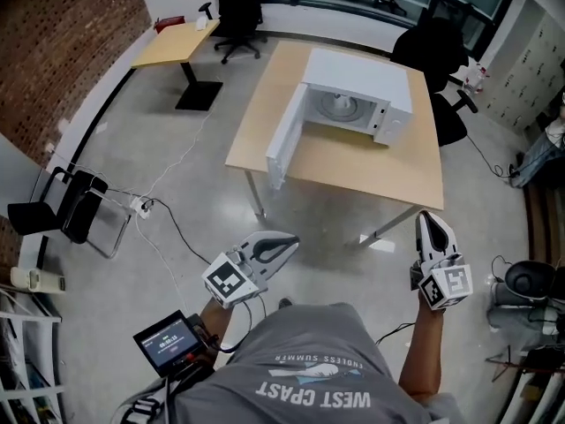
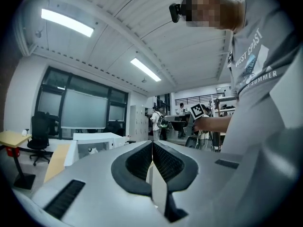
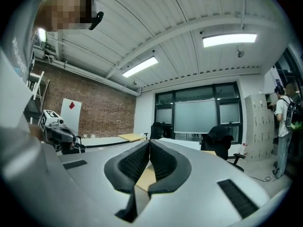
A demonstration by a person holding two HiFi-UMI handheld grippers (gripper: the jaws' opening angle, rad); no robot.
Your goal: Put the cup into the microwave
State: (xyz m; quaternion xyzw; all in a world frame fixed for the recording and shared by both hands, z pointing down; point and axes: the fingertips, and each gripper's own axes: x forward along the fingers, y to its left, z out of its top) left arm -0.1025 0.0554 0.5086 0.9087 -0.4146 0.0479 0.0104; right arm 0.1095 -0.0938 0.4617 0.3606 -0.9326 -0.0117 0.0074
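Left gripper [image 1: 288, 242], right gripper [image 1: 427, 219]: jaws pressed together, empty, short of table [image 1: 353, 170] near edge; floor [image 1: 331, 223] between. Microwave [image 1: 362, 100] on table, door [image 1: 284, 144] open.

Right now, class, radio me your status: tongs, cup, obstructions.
Left tongs, right tongs shut, empty. Cup not made out. Microwave door open, overhanging table edge.

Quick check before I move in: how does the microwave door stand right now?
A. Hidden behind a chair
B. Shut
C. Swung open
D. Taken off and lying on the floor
C: in the head view the microwave stands on the table with its door swung out to the picture's left, so its inside shows.
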